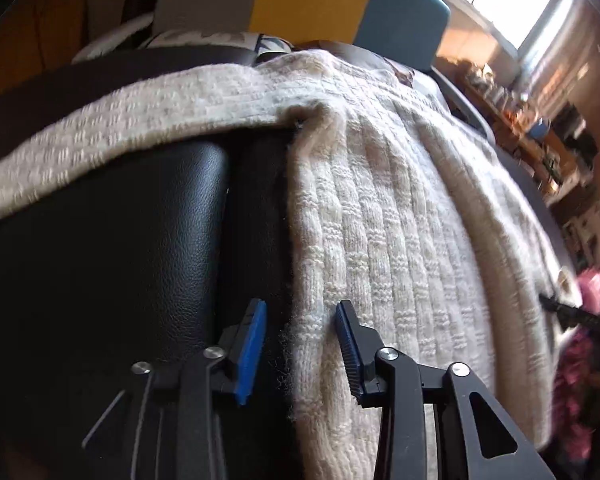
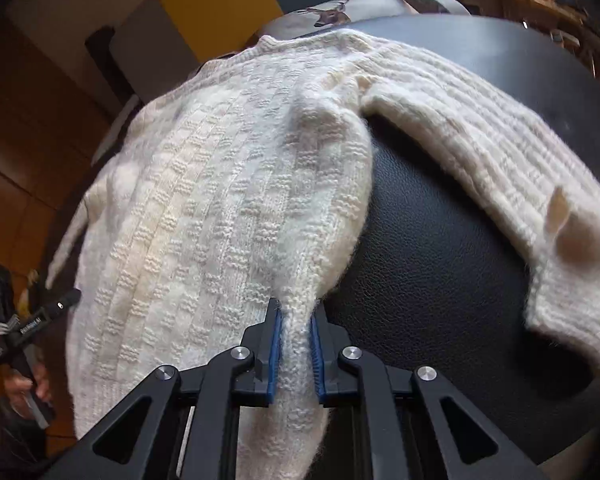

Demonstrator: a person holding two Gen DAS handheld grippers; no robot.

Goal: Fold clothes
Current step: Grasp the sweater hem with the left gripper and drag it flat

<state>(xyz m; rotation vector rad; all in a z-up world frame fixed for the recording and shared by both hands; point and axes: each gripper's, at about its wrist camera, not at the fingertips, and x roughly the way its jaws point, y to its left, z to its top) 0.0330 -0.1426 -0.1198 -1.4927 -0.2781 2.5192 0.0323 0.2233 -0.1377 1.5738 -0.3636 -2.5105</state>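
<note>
Black leather-textured cushion (image 1: 120, 240) carries a cream cable-knit wool sweater (image 1: 400, 240) spread flat, sleeves out. Left gripper (image 1: 300, 348) sits at the sweater's side edge, jaws apart, gripping nothing. Right gripper (image 2: 294, 354) is clamped on the opposite side seam near the hem.

Cream basket-knit sweater (image 2: 204, 208) on black leather surface (image 2: 432, 264).

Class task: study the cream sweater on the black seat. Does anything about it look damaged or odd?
Yes. The sweater has ragged holes in its right sleeve, near the cuff, showing tan light through the knit.
</note>
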